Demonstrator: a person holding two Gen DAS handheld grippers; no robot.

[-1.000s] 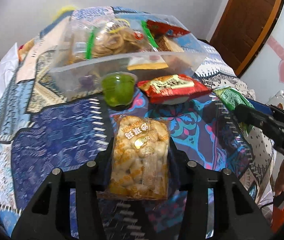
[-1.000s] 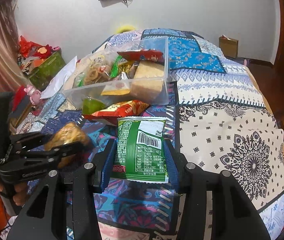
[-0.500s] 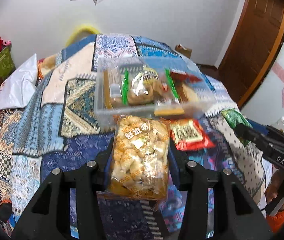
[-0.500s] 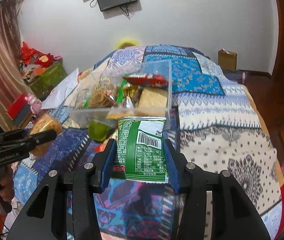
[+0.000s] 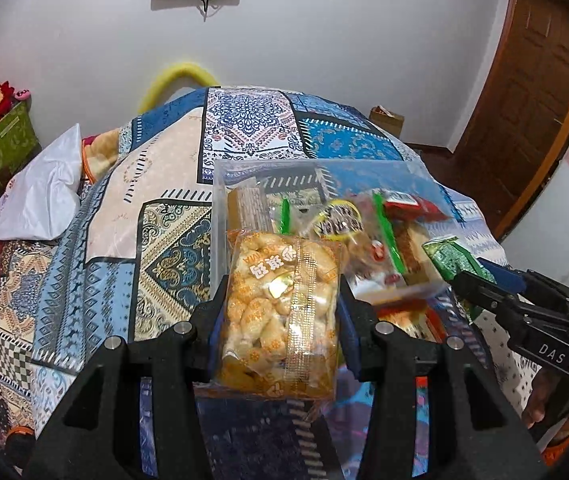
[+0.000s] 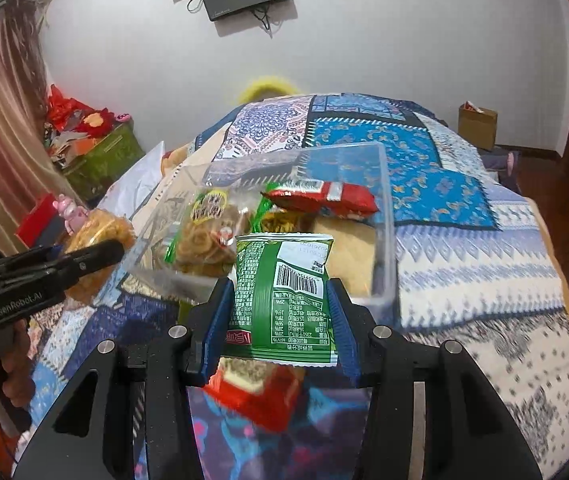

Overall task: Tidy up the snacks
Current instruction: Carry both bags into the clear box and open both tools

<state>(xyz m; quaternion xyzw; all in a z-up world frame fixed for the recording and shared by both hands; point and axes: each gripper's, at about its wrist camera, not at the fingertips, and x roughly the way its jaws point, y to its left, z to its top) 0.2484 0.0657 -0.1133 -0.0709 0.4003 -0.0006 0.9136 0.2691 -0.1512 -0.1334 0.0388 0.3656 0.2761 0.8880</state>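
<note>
My left gripper (image 5: 280, 316) is shut on a clear yellow packet of biscuits (image 5: 280, 312) and holds it in the air just in front of the clear plastic snack box (image 5: 220, 184). My right gripper (image 6: 280, 312) is shut on a green snack packet (image 6: 284, 296), also raised near the box's (image 6: 384, 208) front wall. The box holds several snack packets, with a red one (image 6: 324, 196) on top. The right gripper with the green packet (image 5: 452, 258) shows at the right of the left wrist view. The left gripper with the biscuits (image 6: 96, 236) shows at the left of the right wrist view.
The box sits on a bed with a patchwork quilt (image 5: 156, 184). A red packet (image 6: 260, 392) lies on the quilt below my right gripper. A white bag (image 5: 44, 196) lies at the bed's left edge. A green bin (image 6: 104, 156) and a wooden door (image 5: 532, 80) stand beyond.
Both grippers have lifted their packets off the quilt and moved up and forward toward the box. The green jelly cup and the red packet on the quilt have dropped below the views.
</note>
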